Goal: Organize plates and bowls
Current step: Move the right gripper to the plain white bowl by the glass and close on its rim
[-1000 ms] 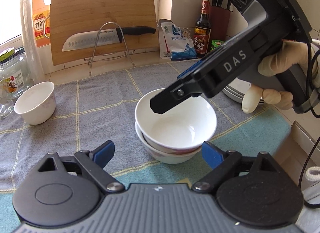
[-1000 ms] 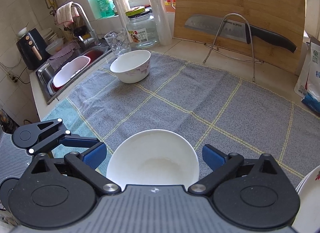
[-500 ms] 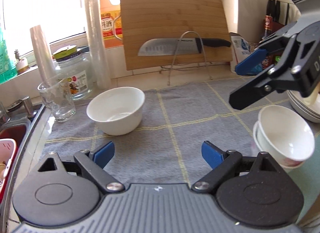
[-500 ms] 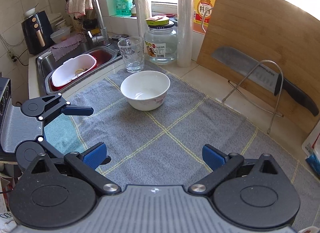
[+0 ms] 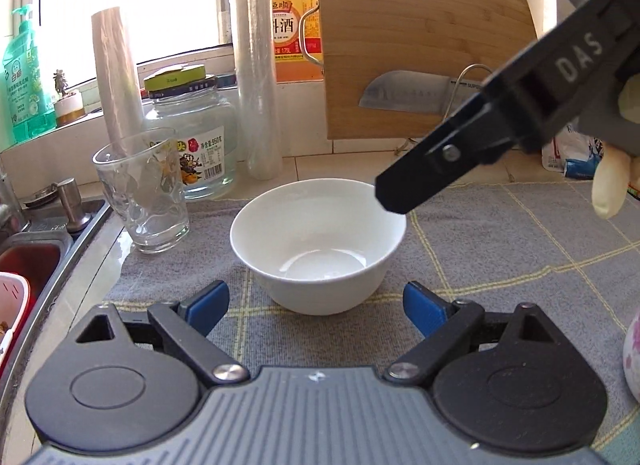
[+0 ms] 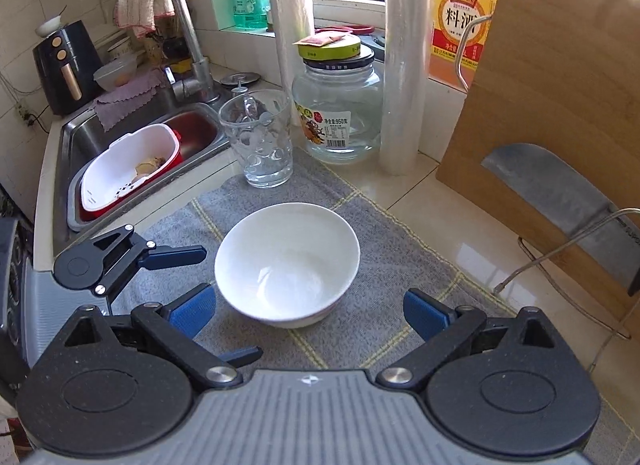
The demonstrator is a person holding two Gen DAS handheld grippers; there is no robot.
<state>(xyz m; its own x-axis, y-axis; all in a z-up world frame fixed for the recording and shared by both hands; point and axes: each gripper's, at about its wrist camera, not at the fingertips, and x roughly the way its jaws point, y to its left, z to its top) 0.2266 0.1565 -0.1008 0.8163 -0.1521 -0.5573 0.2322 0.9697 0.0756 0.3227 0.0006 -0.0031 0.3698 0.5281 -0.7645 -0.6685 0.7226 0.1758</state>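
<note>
Both grippers have shifted from the stacked bowls to the lone white bowl (image 5: 318, 243) on the grey cloth (image 5: 500, 249). It now sits just ahead of the spread, empty left gripper (image 5: 316, 303) and right gripper (image 6: 310, 311), untouched.

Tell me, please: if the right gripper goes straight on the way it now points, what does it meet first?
Most likely the white bowl on the grey cloth. It lies straight ahead of the right gripper, between its open fingers, with nothing visible in the way. Exact depth is unclear.
</note>
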